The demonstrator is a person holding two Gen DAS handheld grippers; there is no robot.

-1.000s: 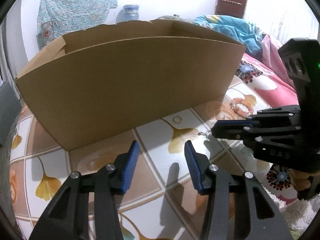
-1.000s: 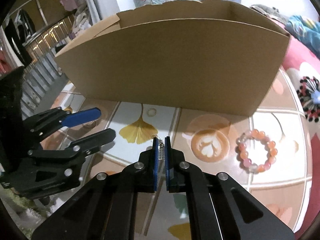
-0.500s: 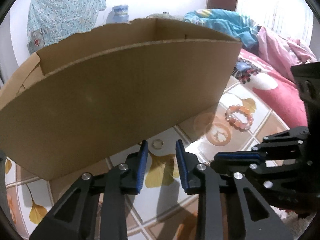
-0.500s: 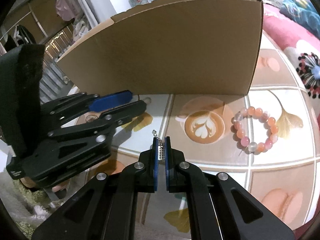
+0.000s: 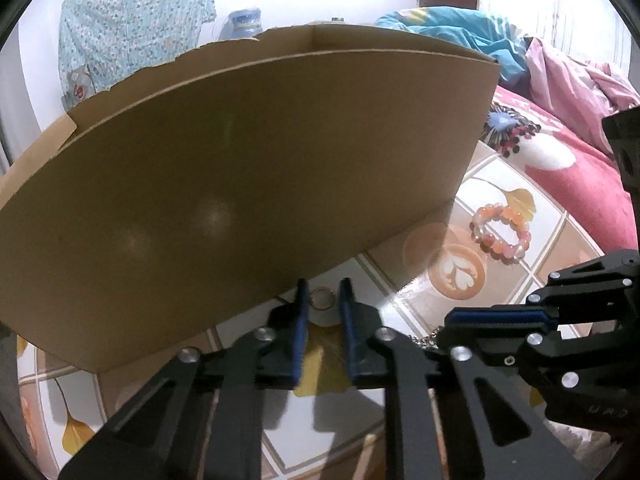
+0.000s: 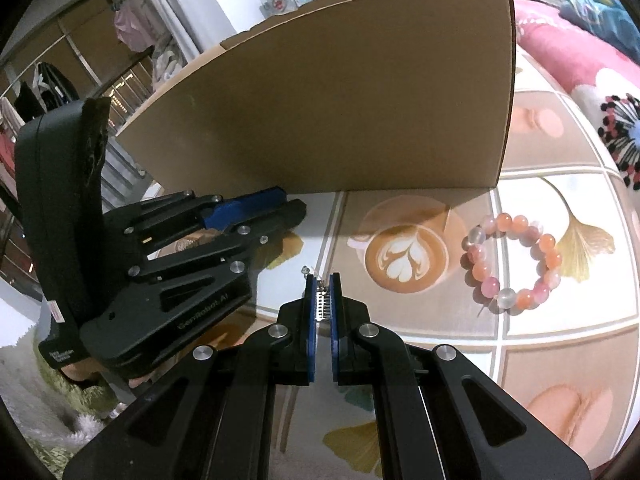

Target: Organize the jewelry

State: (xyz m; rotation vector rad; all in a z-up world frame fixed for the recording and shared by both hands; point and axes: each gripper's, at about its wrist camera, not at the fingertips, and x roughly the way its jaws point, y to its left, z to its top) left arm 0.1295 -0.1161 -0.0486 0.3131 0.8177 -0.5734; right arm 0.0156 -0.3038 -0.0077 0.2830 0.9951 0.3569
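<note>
A small metal ring (image 5: 322,299) lies on the patterned tablecloth (image 5: 400,280) at the foot of the cardboard box (image 5: 240,180). My left gripper (image 5: 323,286) straddles the ring. Its jaws are closing, with a sliver of gap still showing on each side of the ring. My right gripper (image 6: 322,280) is shut on a small silver chain piece (image 6: 321,304), held just above the cloth; the chain (image 5: 428,339) dangles from it in the left wrist view. A pink and orange bead bracelet (image 6: 512,260) lies on the cloth to the right.
The tall cardboard box (image 6: 340,120) stands close ahead and blocks the view beyond. The left gripper's body (image 6: 168,272) sits close on the right gripper's left. A pink flowered bedspread (image 5: 568,168) lies past the cloth on the right. A shaggy rug (image 6: 48,420) shows at lower left.
My left gripper has moved up to the box's foot, come over the ring, and its jaws have narrowed around it. The right gripper has drifted right, still pinching the chain piece.
</note>
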